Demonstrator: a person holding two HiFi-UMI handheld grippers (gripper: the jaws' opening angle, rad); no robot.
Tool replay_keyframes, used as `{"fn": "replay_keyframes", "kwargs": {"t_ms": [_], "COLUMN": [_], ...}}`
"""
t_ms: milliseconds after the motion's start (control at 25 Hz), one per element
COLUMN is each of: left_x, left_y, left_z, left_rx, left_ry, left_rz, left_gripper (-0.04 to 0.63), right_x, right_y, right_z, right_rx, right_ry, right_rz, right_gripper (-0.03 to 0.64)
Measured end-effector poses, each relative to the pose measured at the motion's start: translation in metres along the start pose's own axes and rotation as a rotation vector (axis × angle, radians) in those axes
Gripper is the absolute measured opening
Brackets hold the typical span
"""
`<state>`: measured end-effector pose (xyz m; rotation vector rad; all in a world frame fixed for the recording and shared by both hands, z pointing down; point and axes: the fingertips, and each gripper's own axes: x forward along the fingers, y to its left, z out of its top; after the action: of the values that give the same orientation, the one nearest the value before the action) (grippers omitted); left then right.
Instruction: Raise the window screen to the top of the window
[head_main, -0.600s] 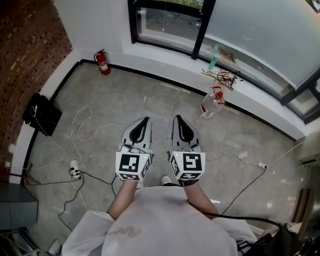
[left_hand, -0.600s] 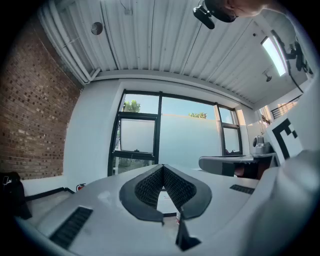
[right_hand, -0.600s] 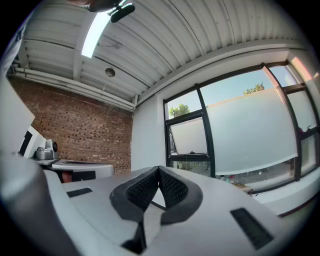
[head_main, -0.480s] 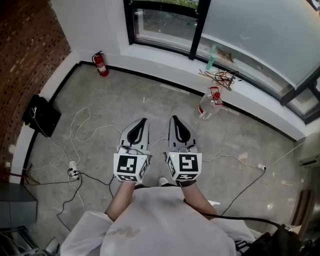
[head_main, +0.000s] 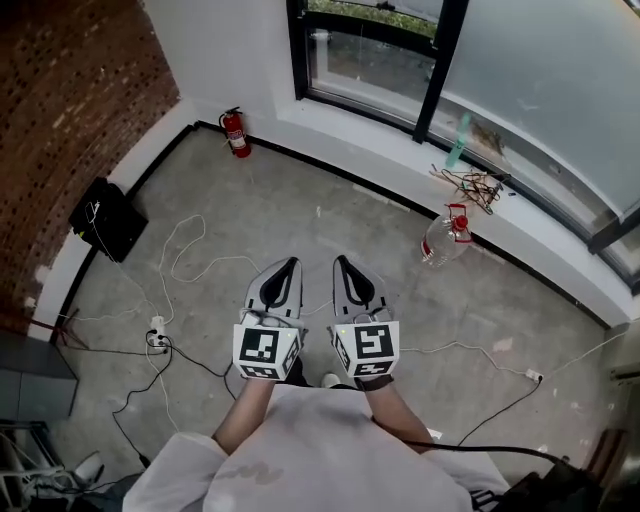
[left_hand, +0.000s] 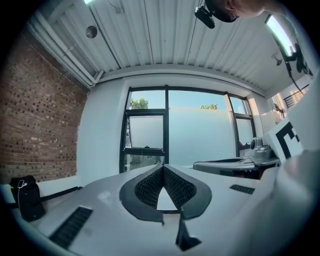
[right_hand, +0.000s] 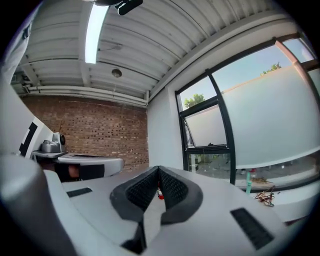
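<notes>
The window (head_main: 375, 55) with black frames fills the far wall. Its pale frosted screen (head_main: 560, 90) hangs over the wide right pane, reaching down close to the sill. The left gripper view shows the screen (left_hand: 200, 135) straight ahead, and the right gripper view has it (right_hand: 270, 125) at the right. My left gripper (head_main: 291, 263) and right gripper (head_main: 341, 261) are held side by side over the concrete floor, level and well short of the window. Both are shut with nothing between the pads: left gripper (left_hand: 163, 166), right gripper (right_hand: 159, 168).
A red fire extinguisher (head_main: 235, 132) stands by the wall under the window. A plastic bottle with a red cap (head_main: 445, 238) sits on the floor below the sill. Tangled wires (head_main: 475, 183) lie on the sill. White cables (head_main: 180, 255), a power strip (head_main: 157, 335) and a black bag (head_main: 108, 218) are at the left.
The head view has swung left, so the window, extinguisher and bottle sit further right in the picture. Both grippers stay side by side and shut.
</notes>
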<state>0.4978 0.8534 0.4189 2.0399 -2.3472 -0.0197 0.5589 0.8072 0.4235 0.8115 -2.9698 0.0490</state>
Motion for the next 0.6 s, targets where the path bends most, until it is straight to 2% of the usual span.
{"fn": "replay_keyframes", "kwargs": {"t_ms": [160,360,600], "left_x": [0.018,0.069,0.141], "left_y": [0.026,0.087,0.174], "left_z": [-0.012,-0.024,0.0], "left_rx": [-0.004,-0.033,-0.03], "left_ry": [0.014,0.003,-0.051], "left_rz": [0.007,-0.001,-0.023], "left_gripper": [0.0,0.0,0.0], "right_x": [0.036,0.109,0.224], "right_y": [0.006,0.006,-0.005], "right_z": [-0.011,-0.022,0.004], "right_rx": [-0.003,-0.038,-0.06], "right_ry": [0.02,0.049,0.042], "right_rz": [0.029,0.021,0.017], "right_gripper": [0.003,0.003,0.003]}}
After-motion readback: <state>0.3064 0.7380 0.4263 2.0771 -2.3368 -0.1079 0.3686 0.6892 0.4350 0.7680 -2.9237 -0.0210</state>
